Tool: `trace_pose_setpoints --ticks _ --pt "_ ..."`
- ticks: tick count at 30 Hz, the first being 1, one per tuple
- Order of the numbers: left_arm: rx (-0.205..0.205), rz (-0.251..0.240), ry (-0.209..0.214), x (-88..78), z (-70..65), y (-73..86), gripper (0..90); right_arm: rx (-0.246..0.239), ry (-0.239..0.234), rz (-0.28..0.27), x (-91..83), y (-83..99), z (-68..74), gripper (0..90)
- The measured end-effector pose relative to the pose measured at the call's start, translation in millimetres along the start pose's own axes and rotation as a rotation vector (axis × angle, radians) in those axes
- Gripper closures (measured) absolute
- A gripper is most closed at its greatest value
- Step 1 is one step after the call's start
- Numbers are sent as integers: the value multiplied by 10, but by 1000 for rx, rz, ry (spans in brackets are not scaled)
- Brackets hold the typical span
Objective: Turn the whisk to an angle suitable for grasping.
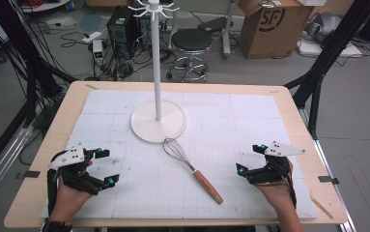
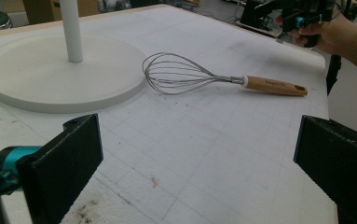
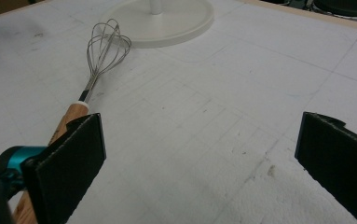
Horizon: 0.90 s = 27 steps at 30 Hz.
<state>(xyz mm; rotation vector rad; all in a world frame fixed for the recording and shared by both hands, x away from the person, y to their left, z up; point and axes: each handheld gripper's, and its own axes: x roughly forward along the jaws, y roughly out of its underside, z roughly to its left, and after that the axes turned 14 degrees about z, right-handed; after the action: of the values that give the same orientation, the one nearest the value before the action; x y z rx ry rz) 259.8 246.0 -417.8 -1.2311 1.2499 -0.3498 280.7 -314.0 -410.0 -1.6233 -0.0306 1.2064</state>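
White foam matting [image 1: 250,121] lay bare around the whisk [image 1: 192,169], so either wide-jawed, empty gripper, left [image 1: 106,167] or right [image 1: 248,158], would best have pinched its wooden handle [image 1: 208,186] squarely.

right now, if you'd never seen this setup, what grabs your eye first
A tall white pole stand on a round white base rises from the middle of the white gridded table mat. Just in front lies a wire whisk with a wooden handle, its wire head touching the base. The left gripper and right gripper flank it, fingers open.
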Motion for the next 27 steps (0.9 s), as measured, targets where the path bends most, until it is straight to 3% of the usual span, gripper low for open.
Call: trace_pose_setpoints --ticks 8,15,27 --pt "24 34 3 107 -35 -41 17 -2 -2 3 -23 7 25 5" --pt "25 36 4 116 -27 -39 17 1 -7 -1 -41 -54 97 5" --pt "14 18 5 46 -18 -10 17 -64 -6 67 176 -220 363 5"
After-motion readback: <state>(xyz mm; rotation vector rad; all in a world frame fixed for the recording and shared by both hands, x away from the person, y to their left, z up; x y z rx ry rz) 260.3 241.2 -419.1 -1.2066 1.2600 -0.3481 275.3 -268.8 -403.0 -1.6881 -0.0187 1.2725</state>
